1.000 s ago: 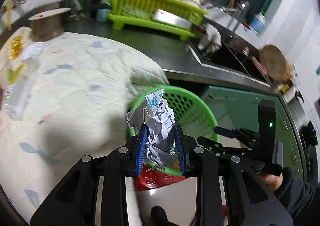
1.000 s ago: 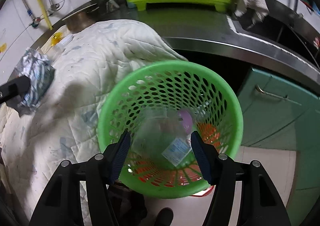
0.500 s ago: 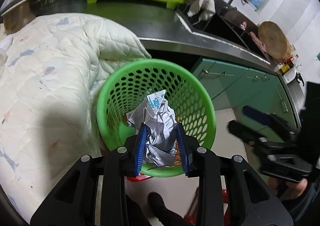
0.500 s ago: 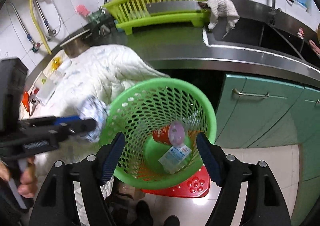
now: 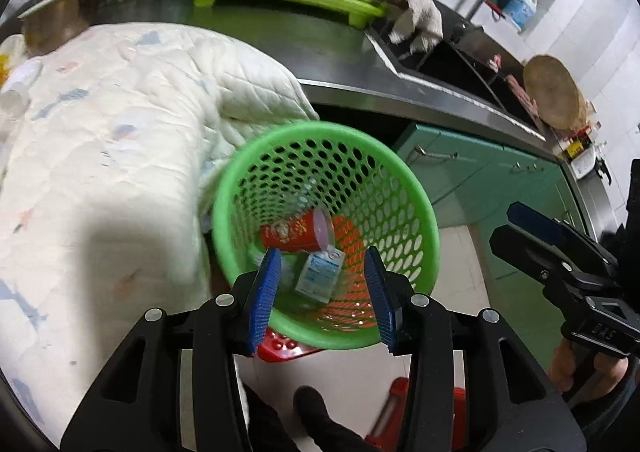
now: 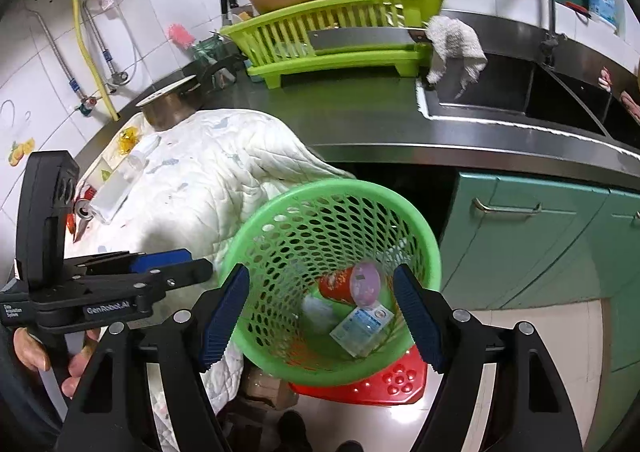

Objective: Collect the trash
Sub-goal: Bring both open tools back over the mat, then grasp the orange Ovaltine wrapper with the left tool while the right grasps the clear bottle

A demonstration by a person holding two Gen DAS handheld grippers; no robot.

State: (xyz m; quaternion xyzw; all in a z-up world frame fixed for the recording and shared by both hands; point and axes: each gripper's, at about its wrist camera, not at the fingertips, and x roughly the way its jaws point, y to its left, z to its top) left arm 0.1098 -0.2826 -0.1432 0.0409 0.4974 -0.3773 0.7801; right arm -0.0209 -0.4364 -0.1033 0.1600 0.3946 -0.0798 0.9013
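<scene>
Lying in your green basket (image 5: 416, 212) beside the quilted worktop (image 5: 100, 156): red cup (image 5: 292, 238), small packet (image 5: 320, 272). Your left tool (image 5: 322, 292), jaws just opening, hangs empty above; right tool (image 6: 320, 316) spread, empty.

Perforated green plastic basket (image 5: 400, 188), quilted cloth (image 5: 120, 132)

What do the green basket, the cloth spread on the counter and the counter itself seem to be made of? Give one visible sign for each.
Green basket: probably moulded plastic, smooth with a slight sheen, its wall pierced by regular holes.
Cloth: looks like padded, quilted fabric, matt, with stitched lines and soft folds.
Counter: most likely stainless steel, grey, with a bright reflecting front edge.
</scene>
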